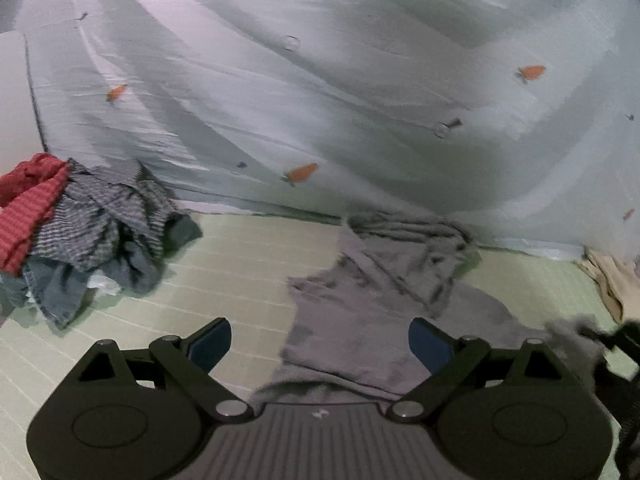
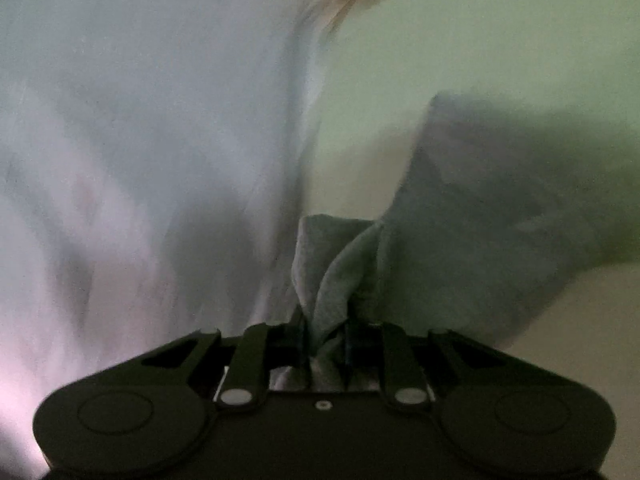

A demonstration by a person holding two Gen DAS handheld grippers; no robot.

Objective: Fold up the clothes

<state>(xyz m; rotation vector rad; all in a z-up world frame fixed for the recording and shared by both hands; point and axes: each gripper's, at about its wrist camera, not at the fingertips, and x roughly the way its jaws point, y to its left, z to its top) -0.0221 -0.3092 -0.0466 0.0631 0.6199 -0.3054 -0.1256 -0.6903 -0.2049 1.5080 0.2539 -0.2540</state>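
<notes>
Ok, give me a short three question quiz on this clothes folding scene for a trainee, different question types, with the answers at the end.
1. True or false: the left hand-held gripper is clamped on the grey garment.
2. Multiple choice: what does the right hand-held gripper hold? A) a red knit top B) a bunched part of the grey garment C) the carrot-print sheet
3. Fill in: the pile of unfolded clothes lies on the ____ side of the left wrist view.

Key: 1 false, its jaws stand wide open above the cloth. 2 B. 3 left.
</notes>
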